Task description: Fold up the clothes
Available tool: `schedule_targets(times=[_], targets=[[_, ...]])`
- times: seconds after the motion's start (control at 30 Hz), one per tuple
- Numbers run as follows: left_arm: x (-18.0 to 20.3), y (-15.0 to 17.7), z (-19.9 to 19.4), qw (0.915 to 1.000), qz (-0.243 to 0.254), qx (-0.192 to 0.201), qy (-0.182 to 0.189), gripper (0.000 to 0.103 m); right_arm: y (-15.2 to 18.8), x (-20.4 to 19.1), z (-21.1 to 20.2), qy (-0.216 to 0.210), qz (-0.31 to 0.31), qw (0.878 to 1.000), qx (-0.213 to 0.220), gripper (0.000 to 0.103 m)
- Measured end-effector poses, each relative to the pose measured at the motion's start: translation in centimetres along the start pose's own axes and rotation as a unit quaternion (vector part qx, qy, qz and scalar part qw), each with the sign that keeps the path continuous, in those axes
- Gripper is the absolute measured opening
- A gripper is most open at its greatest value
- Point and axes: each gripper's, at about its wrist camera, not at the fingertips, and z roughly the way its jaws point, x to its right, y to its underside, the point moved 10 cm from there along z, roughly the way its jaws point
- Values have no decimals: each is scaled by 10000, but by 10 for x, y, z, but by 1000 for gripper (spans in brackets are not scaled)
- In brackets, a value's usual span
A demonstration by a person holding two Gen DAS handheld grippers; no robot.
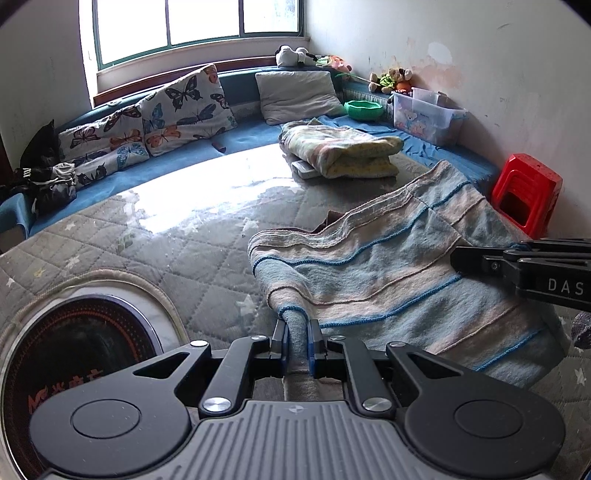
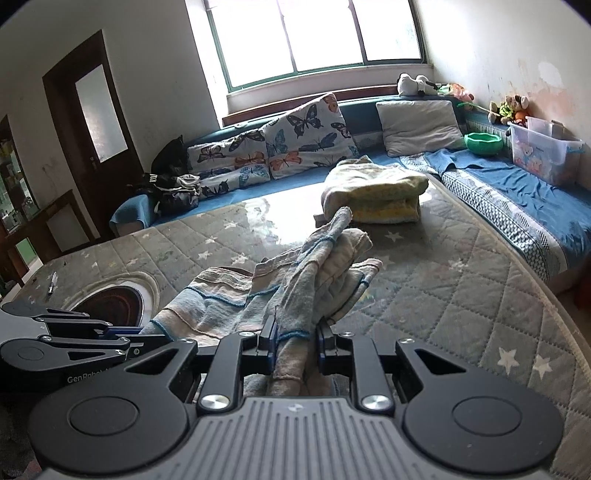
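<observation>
quilted grey mattress (image 1: 155,251), star print, spread across the lower and middle field of both wrist views; round printed emblem (image 1: 74,354) set into it at 8 o'clock in the left view.

blue seating platform (image 1: 243,136) along the far side, 10 to 2 o'clock, under the window (image 1: 195,26); butterfly cushions (image 1: 184,107) at 11 o'clock, plain grey pillow (image 1: 295,96) at 12.

striped garment (image 1: 388,266), pale blue and beige with thin blue lines, on the mattress at 3 to 4 o'clock of the left view, partly lifted, draped between both tools; bunched into folds at centre of the right view (image 2: 314,266).

folded yellow-and-pastel blanket (image 1: 343,151), on the mattress at 1 o'clock, well beyond the garment.

clear storage box (image 1: 428,118) at 2 o'clock; red plastic stool (image 1: 524,192) at 3 o'clock by the wall; green bowl (image 1: 364,110) beside the pillow; soft toys (image 1: 391,79) on the ledge.

left gripper (image 1: 297,343), 6 o'clock: pinching a rolled edge of the garment between blue pads.

right gripper (image 2: 295,341), 6 o'clock: clamped on a thick gathered edge of the garment.
</observation>
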Motion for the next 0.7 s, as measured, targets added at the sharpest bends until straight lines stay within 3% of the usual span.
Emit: schedule_targets(times=[0.33,0.47,0.7], targets=[[2,11,5,9999,9,-140,-3,11,18,14,10,97,163,9994,-281,21],[3,15,6,9998,15,-173,-17,11,26,21,12,192,239,9989,-368,27],[1,21,8,9997,13,-220,-56,16,23,30,6,384,290,9985,-252,31]])
